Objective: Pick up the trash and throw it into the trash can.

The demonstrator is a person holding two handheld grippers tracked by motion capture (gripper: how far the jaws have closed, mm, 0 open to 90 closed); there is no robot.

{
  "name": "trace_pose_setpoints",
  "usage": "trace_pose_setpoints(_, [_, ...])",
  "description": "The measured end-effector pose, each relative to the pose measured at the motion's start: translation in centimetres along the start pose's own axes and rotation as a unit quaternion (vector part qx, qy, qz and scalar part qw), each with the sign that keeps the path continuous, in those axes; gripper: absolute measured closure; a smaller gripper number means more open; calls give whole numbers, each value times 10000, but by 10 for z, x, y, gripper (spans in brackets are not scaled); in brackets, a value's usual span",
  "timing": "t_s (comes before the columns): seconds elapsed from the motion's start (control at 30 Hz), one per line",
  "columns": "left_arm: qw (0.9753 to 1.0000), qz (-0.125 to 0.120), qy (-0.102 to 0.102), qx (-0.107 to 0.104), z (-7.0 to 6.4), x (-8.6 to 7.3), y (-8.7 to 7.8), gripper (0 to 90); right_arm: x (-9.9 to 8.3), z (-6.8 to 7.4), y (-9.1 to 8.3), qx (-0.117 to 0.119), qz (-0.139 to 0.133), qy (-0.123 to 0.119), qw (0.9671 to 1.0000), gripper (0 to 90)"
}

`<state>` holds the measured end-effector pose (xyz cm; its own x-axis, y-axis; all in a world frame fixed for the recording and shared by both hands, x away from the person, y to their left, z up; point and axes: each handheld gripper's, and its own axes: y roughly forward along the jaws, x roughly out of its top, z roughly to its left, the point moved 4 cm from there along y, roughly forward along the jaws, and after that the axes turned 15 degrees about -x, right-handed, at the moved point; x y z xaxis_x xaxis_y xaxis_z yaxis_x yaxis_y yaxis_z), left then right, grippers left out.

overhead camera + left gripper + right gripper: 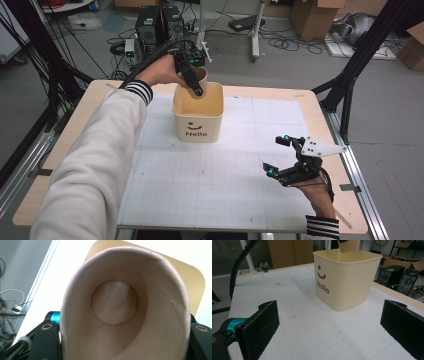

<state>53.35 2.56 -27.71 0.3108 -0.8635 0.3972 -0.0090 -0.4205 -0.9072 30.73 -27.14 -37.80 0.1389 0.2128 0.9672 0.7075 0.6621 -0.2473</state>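
Left tool: held at the far side of the bench, over the back rim of the tub; its jaws are clamped on the paper cup, one on each side of the cup's wall, as the left gripper view shows.
Paper cup: brown, empty, its mouth toward the left gripper view's camera, so its round bottom and a side seam are seen; in the high view it hangs above the tub's back edge, and in the right gripper view its lower part dips just inside the tub's rim.
Tub: cream-coloured, square with rounded corners, open at the top, standing upright on the far middle of the mat; its near wall bears a smiling face and the word "Hello".
Mat: white, gridded, covering most of the bench top.
Bench: pale wood, its edge showing around the mat.
Right tool: near the bench's right front, well apart from the tub; jaws spread wide with nothing between them, pointing toward the tub.
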Motion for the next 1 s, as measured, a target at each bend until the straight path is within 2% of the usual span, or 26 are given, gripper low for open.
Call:
trace_pose_setpoints(0.17, [10000, 16, 25, -40, -1, 2, 3, 343, 0, 0, 0, -7, -15, -9, 10000, 9])
trace_pose_setpoints(0.27, [9999, 122, 22, -87, -1, 1, 7, 327, 0, 0, 0, 2, -15, -5, 10000, 9])
trace_pose_setpoints(0.33, [9999, 84, 34, -47, -1, 2, 8, 313, 0, 0, -1, 12, -5, 5, 10000, 9])
trace_pose_setpoints(0.37, [9999, 98, 66, -78, -1, 2, 7, 286, 0, 0, -1, 15, -5, 8, 10000, 9])
trace_pose_setpoints(0.47, [9997, 100, 168, -120, -4, 3, 8, 123, 0, 0, 0, 15, 1, 6, 10000, 9])
trace_pose_setpoints(0.63, [9997, 31, 157, -208, -6, 5, 8, 17, 0, 0, 0, 22, -19, -9, 10000, 9])
trace_pose_setpoints(0.77, [9995, -25, 159, -268, -8, 5, 5, 17, 0, 0, -1, 20, 4, 9, 10000, 9])
trace_pose_setpoints(1.0, [9997, -122, 103, -208, -9, 4, -8, 17, 1, 1, -1, 14, -20, 15, 10000, 9])
